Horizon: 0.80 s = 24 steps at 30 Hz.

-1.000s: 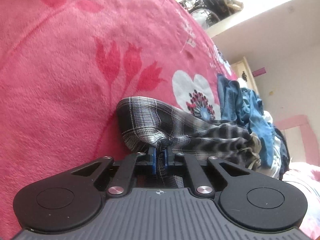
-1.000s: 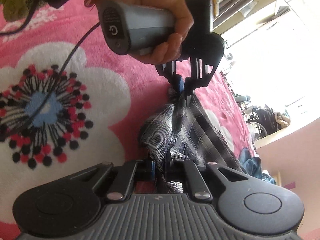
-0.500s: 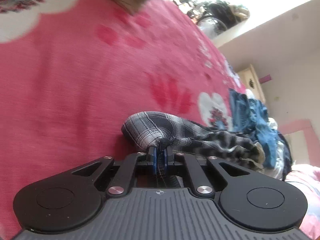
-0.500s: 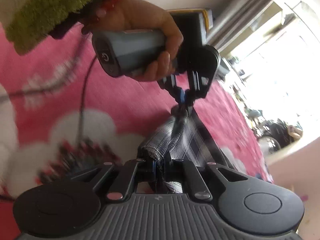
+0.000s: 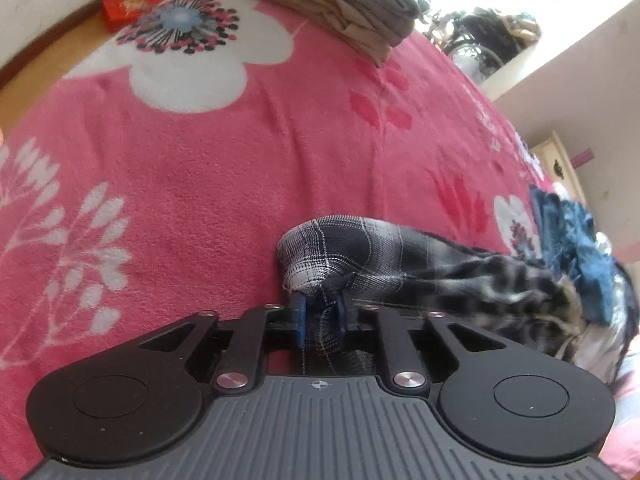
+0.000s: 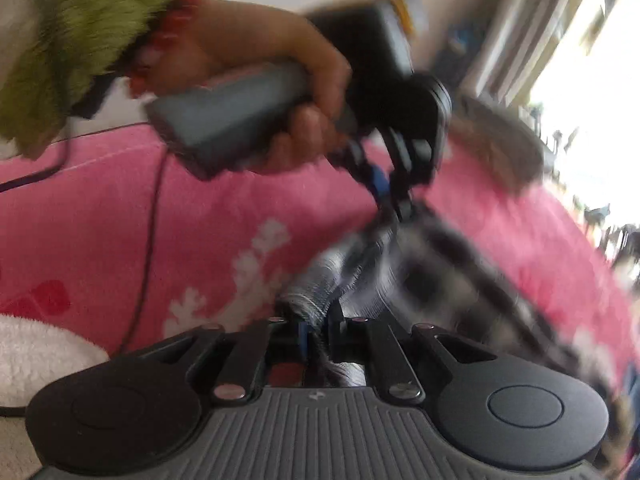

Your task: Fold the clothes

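Ahead of my left hand-held gripper (image 5: pixel 320 316) the pink blanket (image 5: pixel 200 184) lies bare up to the folded stack (image 5: pixel 340 4) at the bed's far edge. The blue clothes heap (image 5: pixel 572 248) blocks the right side; the plaid garment (image 5: pixel 400 256) stretches toward it.

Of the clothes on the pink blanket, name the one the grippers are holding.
The black-and-white plaid garment, pinched by the left gripper and right gripper; the folded stack and blue pile lie untouched.
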### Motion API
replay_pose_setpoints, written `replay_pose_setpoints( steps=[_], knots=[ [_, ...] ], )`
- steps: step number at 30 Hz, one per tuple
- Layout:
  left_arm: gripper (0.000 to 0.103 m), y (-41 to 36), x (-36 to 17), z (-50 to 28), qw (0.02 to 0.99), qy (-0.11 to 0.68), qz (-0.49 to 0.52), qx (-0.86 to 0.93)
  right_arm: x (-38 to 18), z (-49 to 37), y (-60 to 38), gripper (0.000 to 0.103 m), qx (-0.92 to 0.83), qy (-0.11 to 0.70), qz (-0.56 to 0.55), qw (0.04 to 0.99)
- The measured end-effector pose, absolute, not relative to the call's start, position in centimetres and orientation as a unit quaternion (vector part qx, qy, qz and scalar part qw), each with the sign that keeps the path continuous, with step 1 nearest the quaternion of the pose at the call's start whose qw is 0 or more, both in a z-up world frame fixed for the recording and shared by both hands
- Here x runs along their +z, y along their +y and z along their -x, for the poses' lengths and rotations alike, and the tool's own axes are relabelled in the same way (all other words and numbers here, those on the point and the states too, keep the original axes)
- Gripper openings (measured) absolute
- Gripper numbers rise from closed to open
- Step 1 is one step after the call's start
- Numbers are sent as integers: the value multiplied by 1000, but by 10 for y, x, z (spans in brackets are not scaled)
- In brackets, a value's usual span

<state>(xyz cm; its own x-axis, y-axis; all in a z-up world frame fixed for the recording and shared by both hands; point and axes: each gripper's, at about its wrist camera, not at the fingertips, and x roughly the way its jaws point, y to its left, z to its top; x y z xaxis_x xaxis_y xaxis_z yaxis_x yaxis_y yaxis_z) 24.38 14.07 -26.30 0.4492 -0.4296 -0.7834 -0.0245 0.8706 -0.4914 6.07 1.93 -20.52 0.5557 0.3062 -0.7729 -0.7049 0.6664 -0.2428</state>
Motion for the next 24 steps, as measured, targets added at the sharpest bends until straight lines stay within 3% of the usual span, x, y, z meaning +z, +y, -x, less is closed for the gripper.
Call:
replay_pose_setpoints(
  steps=[1,3,6,10,20,21,22,24],
  knots=[
    [30,139,-260,-242,825,509,212,-125,-198,-62,7,35,301,368,251,843],
    [45,141,-253,-237,834,504,191,-119,-178,-57,-29,51,292,373,193,859],
    [46,147,-239,-226,853,488,160,-99,-153,-58,-88,53,265,383,115,877],
    [48,148,-218,-212,874,460,135,-82,-138,-90,-183,48,177,384,55,905],
    [51,71,-227,-185,872,464,6,-158,-194,-208,-343,51,63,453,-45,888],
    [51,65,-231,-183,870,466,-3,-162,-201,-214,-348,47,68,459,-53,884],
    [51,59,-234,-182,868,469,-11,-166,-207,-218,-349,28,74,465,-56,881],
    [51,55,-237,-183,867,470,-19,-167,-216,-222,-350,16,86,469,-54,877]
  ],
)
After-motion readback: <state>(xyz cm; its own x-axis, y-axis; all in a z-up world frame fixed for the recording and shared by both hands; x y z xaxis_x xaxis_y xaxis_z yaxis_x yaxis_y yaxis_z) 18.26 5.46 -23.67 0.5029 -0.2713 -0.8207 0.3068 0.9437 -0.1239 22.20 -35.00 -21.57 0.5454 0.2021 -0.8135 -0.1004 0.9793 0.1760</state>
